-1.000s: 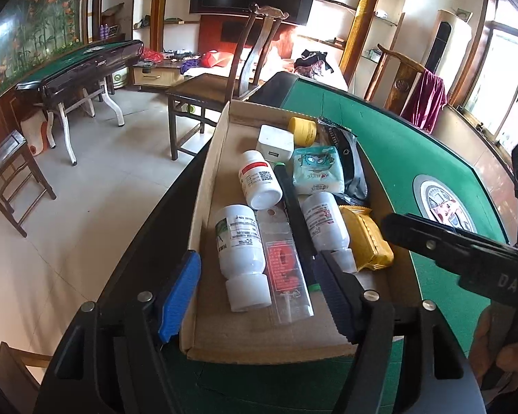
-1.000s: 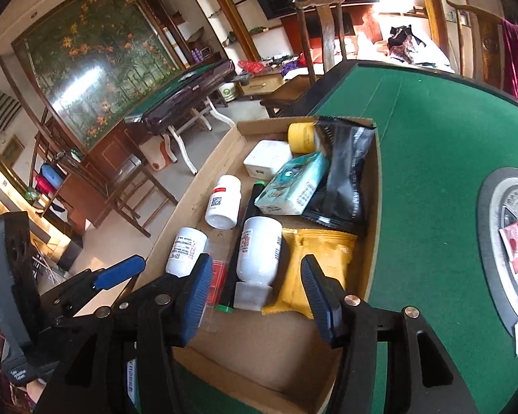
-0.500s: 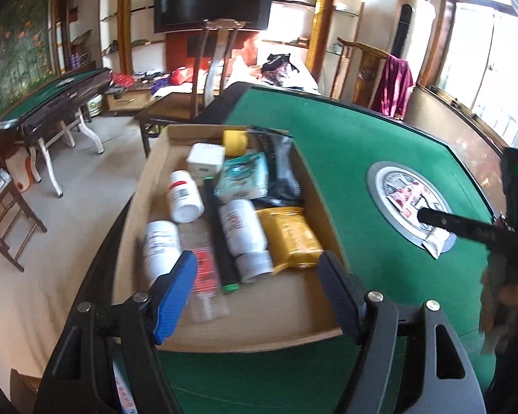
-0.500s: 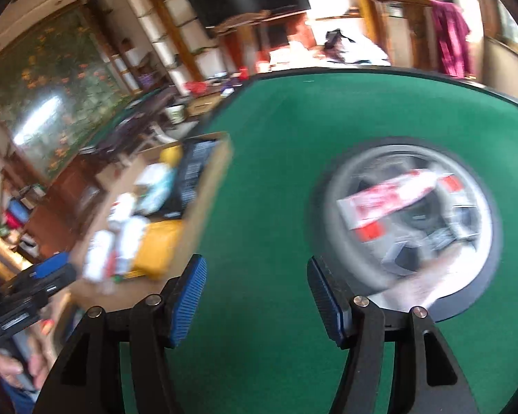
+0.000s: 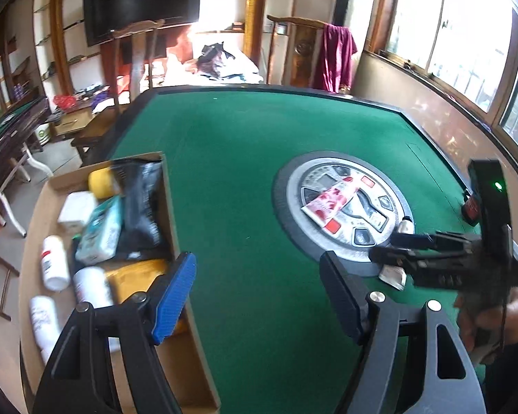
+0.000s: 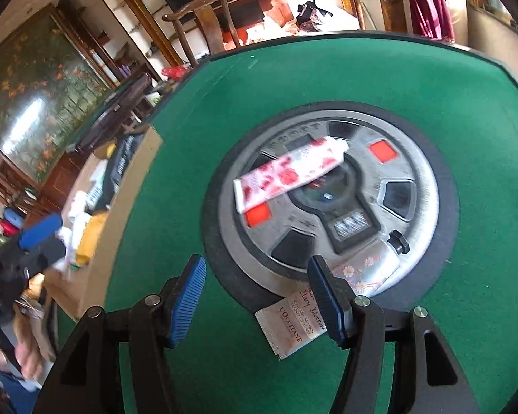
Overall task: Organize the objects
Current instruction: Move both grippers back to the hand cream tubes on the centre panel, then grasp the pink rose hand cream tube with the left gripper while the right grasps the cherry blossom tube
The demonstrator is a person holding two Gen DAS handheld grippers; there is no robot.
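Note:
A cardboard box [image 5: 167, 193] at the table's left edge holds white bottles [image 5: 53, 264], a teal packet, a black pouch and a yellow pack. A red-and-white tube [image 6: 290, 172] lies on the round metal hub [image 6: 411, 158] mid-table; it also shows in the left wrist view [image 5: 331, 198]. A pale floral hand-cream tube [image 6: 362, 272] lies at the hub's near edge. My right gripper [image 6: 255, 293] is open and empty, just short of that tube. My left gripper [image 5: 255, 293] is open and empty over the green felt beside the box. The right gripper [image 5: 397, 248] shows in the left view.
The green felt table [image 5: 245, 145] has a dark raised rim. A small dark bottle with a red label [image 5: 469, 208] stands near the right edge. A wooden chair [image 5: 134, 65] and another table stand beyond the far left side.
Both grippers swung right, away from the box toward the hub. The right gripper has come close to the floral tube. Both stay open and empty.

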